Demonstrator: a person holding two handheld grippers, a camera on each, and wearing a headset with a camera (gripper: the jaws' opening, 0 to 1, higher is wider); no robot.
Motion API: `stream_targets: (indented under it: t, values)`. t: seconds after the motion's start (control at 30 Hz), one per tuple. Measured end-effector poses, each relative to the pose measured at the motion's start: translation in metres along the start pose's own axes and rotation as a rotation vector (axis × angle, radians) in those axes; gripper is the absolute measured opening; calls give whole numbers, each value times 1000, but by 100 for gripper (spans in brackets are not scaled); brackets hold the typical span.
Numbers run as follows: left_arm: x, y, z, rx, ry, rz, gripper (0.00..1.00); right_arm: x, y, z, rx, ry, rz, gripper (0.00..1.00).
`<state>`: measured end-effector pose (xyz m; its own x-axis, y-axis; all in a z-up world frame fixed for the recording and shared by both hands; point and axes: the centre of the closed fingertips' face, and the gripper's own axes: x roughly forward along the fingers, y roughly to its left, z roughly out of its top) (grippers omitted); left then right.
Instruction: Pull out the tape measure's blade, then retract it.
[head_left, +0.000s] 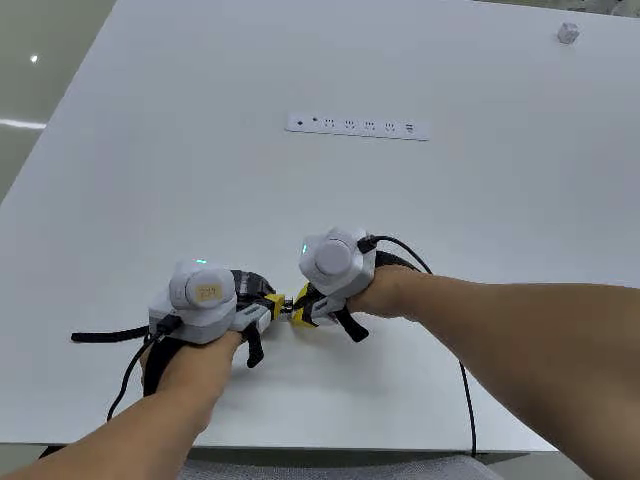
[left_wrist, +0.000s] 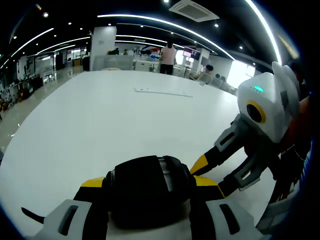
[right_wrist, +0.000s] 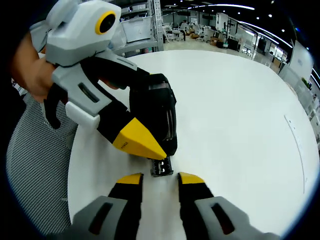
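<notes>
At lower centre, your left gripper (head_left: 270, 303) clamps the tape measure (left_wrist: 147, 192); your right gripper (right_wrist: 161, 179), fingers (right_wrist: 191, 180) apart, faces its blade tip (right_wrist: 161, 168).

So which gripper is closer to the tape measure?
Left. The left gripper is clamped around the tape measure; the right gripper is open, its jaws just short of the blade tip.

Head view: tape measure (head_left: 251, 283) mostly hidden behind left claw (head_left: 268, 305), just a dark edge visible. Left gripper view: case bottom covered by jaws. Far worktop (head_left: 200, 150) corner: small white object (head_left: 567, 33) too small to identify.
</notes>
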<state>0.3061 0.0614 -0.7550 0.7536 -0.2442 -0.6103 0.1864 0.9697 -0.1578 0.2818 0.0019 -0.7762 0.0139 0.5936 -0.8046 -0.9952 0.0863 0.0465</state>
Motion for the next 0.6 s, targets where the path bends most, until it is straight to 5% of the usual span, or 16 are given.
stream_targets:
  t: [0.03,0.17,0.6]
  values:
    - [0,0,0,-1,0,0,63,0,-2,1,4,-5,-7,38]
    - [0,0,0,-3,1,-1,63,2,3,2,-43,12,15,16]
    - [-1,-1,-1,-3,0,-8,63,10,-2,7,-32,-16,10,14]
